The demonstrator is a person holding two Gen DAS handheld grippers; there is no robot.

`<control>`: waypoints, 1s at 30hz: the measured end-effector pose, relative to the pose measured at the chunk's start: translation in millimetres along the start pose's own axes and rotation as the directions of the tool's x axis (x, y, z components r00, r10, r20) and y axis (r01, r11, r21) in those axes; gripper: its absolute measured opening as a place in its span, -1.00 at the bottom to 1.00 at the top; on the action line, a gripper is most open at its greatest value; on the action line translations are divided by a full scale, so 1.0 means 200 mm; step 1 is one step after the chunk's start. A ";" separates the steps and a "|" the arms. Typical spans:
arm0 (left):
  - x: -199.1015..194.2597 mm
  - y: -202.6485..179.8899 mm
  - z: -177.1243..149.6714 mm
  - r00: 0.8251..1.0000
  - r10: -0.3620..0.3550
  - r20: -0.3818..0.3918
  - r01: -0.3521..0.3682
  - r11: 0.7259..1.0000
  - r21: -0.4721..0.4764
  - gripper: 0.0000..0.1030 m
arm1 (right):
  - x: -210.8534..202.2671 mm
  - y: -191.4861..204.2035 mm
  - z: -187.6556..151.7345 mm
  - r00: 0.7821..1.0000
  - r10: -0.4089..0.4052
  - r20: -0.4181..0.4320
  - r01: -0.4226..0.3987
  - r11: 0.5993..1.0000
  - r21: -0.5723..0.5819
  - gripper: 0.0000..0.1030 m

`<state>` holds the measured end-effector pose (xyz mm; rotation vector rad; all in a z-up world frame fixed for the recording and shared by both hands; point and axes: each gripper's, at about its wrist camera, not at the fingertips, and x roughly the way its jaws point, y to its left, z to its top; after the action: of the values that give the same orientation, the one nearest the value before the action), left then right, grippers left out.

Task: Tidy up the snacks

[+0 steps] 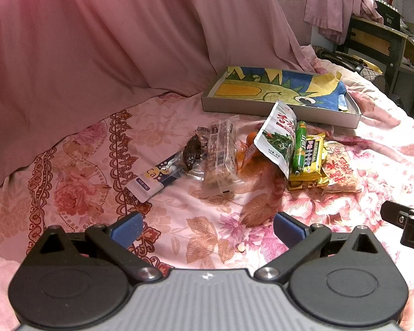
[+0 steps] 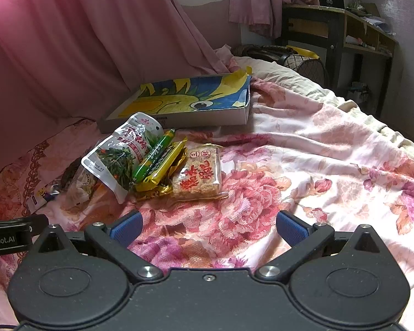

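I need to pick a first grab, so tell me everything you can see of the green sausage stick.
The green sausage stick is a slim tube in glossy green plastic film with white lettering and a yellow patch, its ends crimped. It lies slanted, propped on the yellow snack bar and leaning against the white vegetable pouch. It looks sealed and whole. Neither gripper touches it; both are open and short of the pile.
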<state>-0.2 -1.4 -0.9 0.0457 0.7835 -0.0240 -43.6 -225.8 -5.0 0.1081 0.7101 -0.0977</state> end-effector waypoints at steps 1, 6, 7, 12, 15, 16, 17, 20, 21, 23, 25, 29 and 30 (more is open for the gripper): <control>0.00 0.00 0.00 1.000 0.000 0.000 0.000 1.000 0.000 0.99 | 0.00 0.00 -0.01 1.000 0.000 0.000 0.000 1.000 0.000 0.99; 0.00 0.00 0.00 1.000 -0.001 -0.001 0.001 1.000 0.000 0.99 | 0.00 0.00 0.00 1.000 0.000 -0.002 0.000 1.000 0.001 0.99; 0.00 0.00 0.00 1.000 0.000 -0.001 0.000 1.000 0.001 0.99 | 0.00 0.00 -0.01 1.000 0.000 -0.002 0.000 1.000 0.000 0.99; 0.00 0.00 0.00 1.000 -0.001 -0.001 0.001 1.000 0.000 0.99 | 0.00 0.00 0.00 1.000 0.001 -0.003 -0.001 1.000 0.002 0.99; 0.00 0.00 0.00 1.000 -0.001 -0.002 0.001 1.000 0.000 0.99 | 0.00 0.00 0.00 1.000 0.001 -0.004 -0.001 1.000 0.002 0.99; 0.00 0.00 0.00 1.000 -0.001 -0.002 0.001 1.000 0.000 0.99 | 0.00 0.00 -0.01 1.000 0.001 -0.004 -0.001 1.000 0.002 0.99; 0.00 0.00 0.00 1.000 -0.001 -0.002 0.001 1.000 0.000 0.99 | 0.00 0.00 -0.01 1.000 0.002 -0.005 -0.002 1.000 0.002 0.99; 0.00 0.00 0.00 1.000 -0.001 -0.002 0.001 1.000 0.000 0.99 | 0.00 -0.01 0.00 1.000 0.002 -0.005 -0.002 1.000 0.003 0.99; 0.00 0.00 0.00 1.000 -0.001 -0.002 0.001 1.000 0.000 0.99 | 0.00 -0.01 -0.01 1.000 0.002 -0.005 -0.002 1.000 0.004 0.99; 0.00 0.00 0.00 1.000 0.000 -0.003 0.000 1.000 0.000 0.99 | 0.00 -0.01 0.00 1.000 0.002 -0.006 -0.002 1.000 0.004 0.99; 0.00 0.00 0.00 1.000 -0.001 -0.003 0.001 1.000 0.000 0.99 | 0.00 -0.01 0.00 1.000 0.002 -0.006 -0.002 1.000 0.004 0.99; 0.00 0.00 0.00 1.000 -0.001 -0.003 0.001 1.000 0.000 0.99 | 0.00 -0.01 0.01 1.000 0.002 -0.007 -0.002 1.000 0.004 0.99; 0.00 0.00 0.00 1.000 -0.001 -0.003 0.001 1.000 0.000 0.99 | 0.00 -0.01 0.01 1.000 0.002 -0.007 -0.002 1.000 0.004 0.99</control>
<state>0.2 -1.6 -0.9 0.0455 0.7868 -0.0249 -43.1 -228.2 -3.0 0.1130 0.7169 -0.0967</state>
